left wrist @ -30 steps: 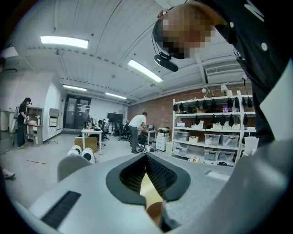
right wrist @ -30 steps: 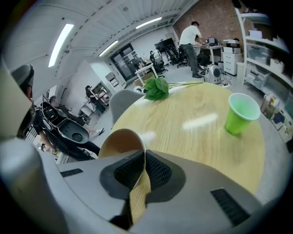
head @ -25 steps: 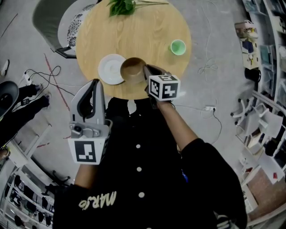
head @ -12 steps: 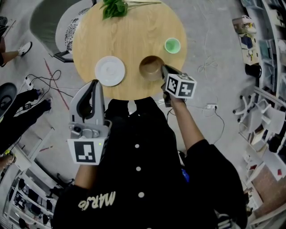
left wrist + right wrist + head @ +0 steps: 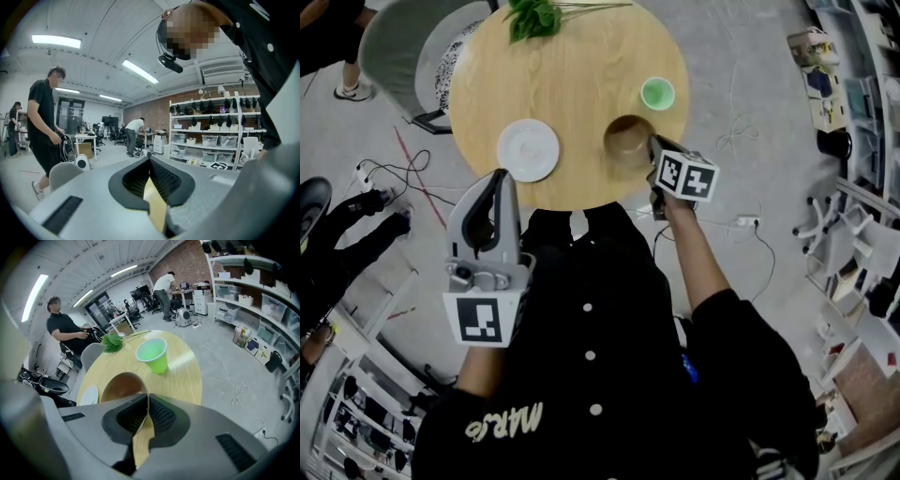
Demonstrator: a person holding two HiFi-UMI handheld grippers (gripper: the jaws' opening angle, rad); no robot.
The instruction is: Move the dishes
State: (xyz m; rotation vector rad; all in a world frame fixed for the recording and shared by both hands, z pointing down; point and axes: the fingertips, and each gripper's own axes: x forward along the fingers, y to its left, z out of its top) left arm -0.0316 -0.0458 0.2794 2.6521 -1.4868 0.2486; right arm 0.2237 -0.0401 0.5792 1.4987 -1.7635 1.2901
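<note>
A brown bowl (image 5: 626,142) is over the front right part of the round wooden table (image 5: 581,66). My right gripper (image 5: 653,150) is shut on its near rim; in the right gripper view the rim of the bowl (image 5: 123,384) runs down between the jaws of the right gripper (image 5: 147,404). A white plate (image 5: 528,150) lies flat at the table's front left, apart from the bowl. My left gripper (image 5: 499,180) is held upright by the person's body, off the table, and in its own view the left gripper (image 5: 150,163) is shut on nothing.
A green cup (image 5: 657,94) stands just beyond the bowl and shows as the same green cup (image 5: 153,354) close ahead. A leafy plant (image 5: 534,14) lies at the far edge. A grey chair (image 5: 403,47) stands left of the table. Cables cross the floor, and people stand nearby.
My right gripper has carried the bowl to the right, from beside the white plate to near the green cup. The left gripper has stayed where it was.
</note>
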